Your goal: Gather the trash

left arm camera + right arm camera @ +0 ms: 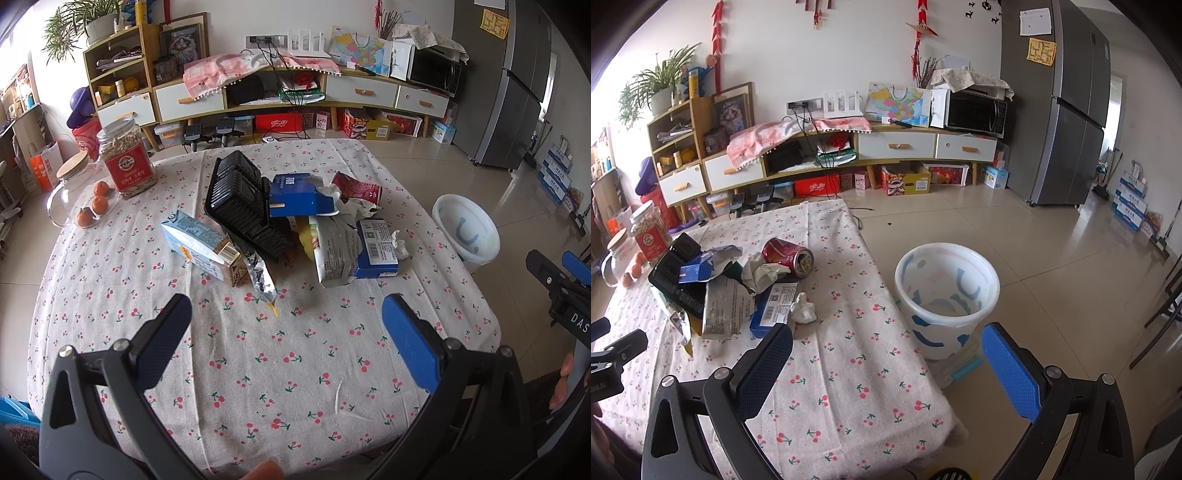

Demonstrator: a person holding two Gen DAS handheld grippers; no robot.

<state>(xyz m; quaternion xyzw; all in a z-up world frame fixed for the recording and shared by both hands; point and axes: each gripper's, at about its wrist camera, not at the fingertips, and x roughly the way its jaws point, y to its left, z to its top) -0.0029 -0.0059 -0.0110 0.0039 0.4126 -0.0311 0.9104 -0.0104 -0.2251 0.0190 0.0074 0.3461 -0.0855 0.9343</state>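
A pile of trash lies mid-table: a black plastic tray (236, 199), a blue box (295, 195), a milk carton (199, 245), a foil wrapper (262, 277), a torn paper bag (334, 254), a flat blue box (376, 249), a crumpled tissue (803, 314) and a red can (788, 256). A white bin (945, 291) stands on the floor right of the table. My left gripper (286, 317) is open and empty, hovering short of the pile. My right gripper (886, 345) is open and empty above the table's right edge, near the bin.
The table has a cherry-print cloth (258, 369). A jar of seeds (127, 158), a glass jug (70, 192) and small oranges (98, 205) stand at its far left. A sideboard (849, 151) and fridge (1060, 110) line the back wall.
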